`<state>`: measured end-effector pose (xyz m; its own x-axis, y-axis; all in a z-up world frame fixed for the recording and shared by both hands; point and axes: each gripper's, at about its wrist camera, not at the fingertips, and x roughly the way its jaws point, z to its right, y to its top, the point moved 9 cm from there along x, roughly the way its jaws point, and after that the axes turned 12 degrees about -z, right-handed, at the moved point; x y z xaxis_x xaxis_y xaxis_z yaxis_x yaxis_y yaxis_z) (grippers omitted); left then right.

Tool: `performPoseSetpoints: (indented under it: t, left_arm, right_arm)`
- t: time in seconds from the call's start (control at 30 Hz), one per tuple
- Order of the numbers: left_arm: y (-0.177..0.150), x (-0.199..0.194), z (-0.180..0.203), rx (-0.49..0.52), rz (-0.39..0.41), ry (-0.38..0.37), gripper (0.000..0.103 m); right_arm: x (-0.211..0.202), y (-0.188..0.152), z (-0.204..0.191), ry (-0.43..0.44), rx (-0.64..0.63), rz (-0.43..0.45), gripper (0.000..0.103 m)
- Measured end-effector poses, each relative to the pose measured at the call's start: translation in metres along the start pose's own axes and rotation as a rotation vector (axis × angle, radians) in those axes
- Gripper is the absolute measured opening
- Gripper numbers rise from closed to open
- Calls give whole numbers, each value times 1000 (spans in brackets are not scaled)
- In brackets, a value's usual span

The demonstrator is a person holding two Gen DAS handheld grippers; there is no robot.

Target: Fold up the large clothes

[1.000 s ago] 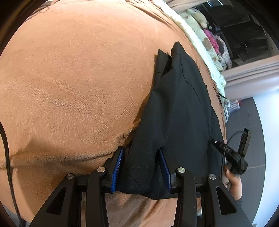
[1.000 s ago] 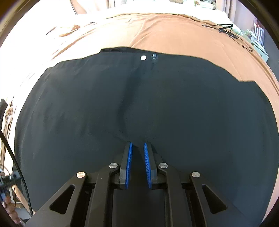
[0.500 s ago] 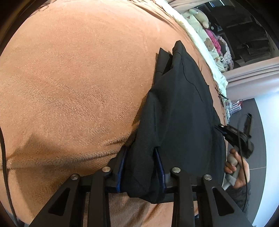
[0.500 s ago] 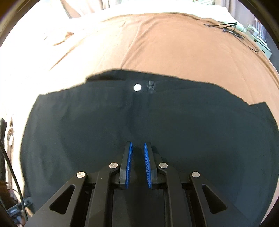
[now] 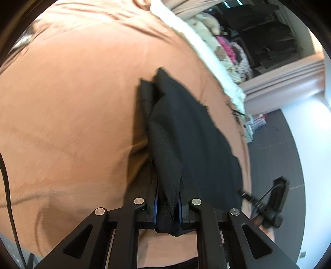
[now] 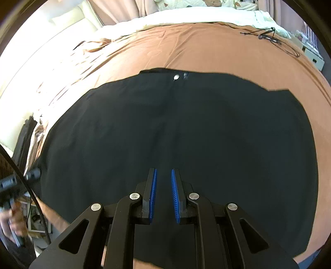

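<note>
A black garment point(image 5: 186, 132) is being spread over a brown blanket point(image 5: 72, 103) on a bed. In the left wrist view its near edge is being bunched up btwn the blue pads of the left gripper point(image 5: 168, 203); the jaws are closing, w/ only a narrow gap left, and that gap is being filled by a thick fold of the black cloth. The pads are being pressed against the fold on both sides, and a tail of fabric is hanging out below them. From there the garment is being seen running away up the blanket as a long, narrow, partly doubled strip, w/ a second layer showing along its left edge.

In the right wrist view the same garment point(image 6: 186, 134) is being shown wide and mostly flat, w/ a silver button point(image 6: 176, 77) near its far edge. The right gripper point(image 6: 163, 194) is being held over the cloth w/ jaws nearly closed; a slim gap is being left btwn the blue pads. Whether fabric is being pinched there can't be told, since the dark cloth behind is hiding it.

At the left edge of that view a hand point(image 6: 12, 222) is being seen, blurred, on the other gripper's handle. White bedding point(image 6: 196, 15) is lying along the far side of the blanket, and a black cable point(image 6: 269, 37) is lying on the blanket near its far right corner.
</note>
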<state>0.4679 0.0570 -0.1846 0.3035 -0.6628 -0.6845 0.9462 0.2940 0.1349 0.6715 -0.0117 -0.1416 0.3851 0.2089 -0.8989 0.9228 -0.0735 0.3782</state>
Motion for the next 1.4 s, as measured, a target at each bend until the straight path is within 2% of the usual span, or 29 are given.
performPoseSetpoints:
  t: [0.1, 0.3, 0.4, 0.53, 0.77, 0.83, 1.03, 1.07, 1.13, 1.17, 1.2, 1.4]
  left_arm:
    - [5, -7, 26, 42, 10, -31, 12]
    - [8, -11, 72, 124, 17, -67, 11]
    - [8, -10, 95, 164, 10, -90, 10]
    - [7, -5, 125, 225, -3, -106, 10]
    - [0, 9, 184, 326, -26, -127, 10]
    - [-4, 12, 198, 358, -33, -128, 10]
    - [-12, 32, 252, 444, -62, -135, 10]
    - [-14, 37, 260, 457, -69, -135, 10]
    - [-19, 49, 277, 480, -88, -132, 10]
    - [-21, 56, 284, 494, -98, -128, 10]
    - [-22, 64, 291, 507, -108, -123, 10]
    - [-40, 118, 323, 567, -189, -101, 10]
  right_arm:
    - [-3, -16, -8, 41, 7, 3, 12]
    - [19, -44, -15, 46, 19, 30, 12]
    - [40, -60, -20, 77, 20, -6, 12]
    - [70, -66, -16, 17, 17, -10, 12]
    - [96, -66, -15, 75, 74, 2, 12]
    - [92, -63, -9, 97, 83, 0, 12]
    - [59, -65, 19, 154, 135, 77, 12]
    - [52, -64, 29, 162, 151, 95, 14]
    - [40, -66, 45, 159, 185, 138, 28]
    - [31, -66, 56, 158, 199, 162, 45]
    - [24, -67, 65, 155, 211, 185, 57]
    - [-27, -97, 127, 149, 326, 302, 58]
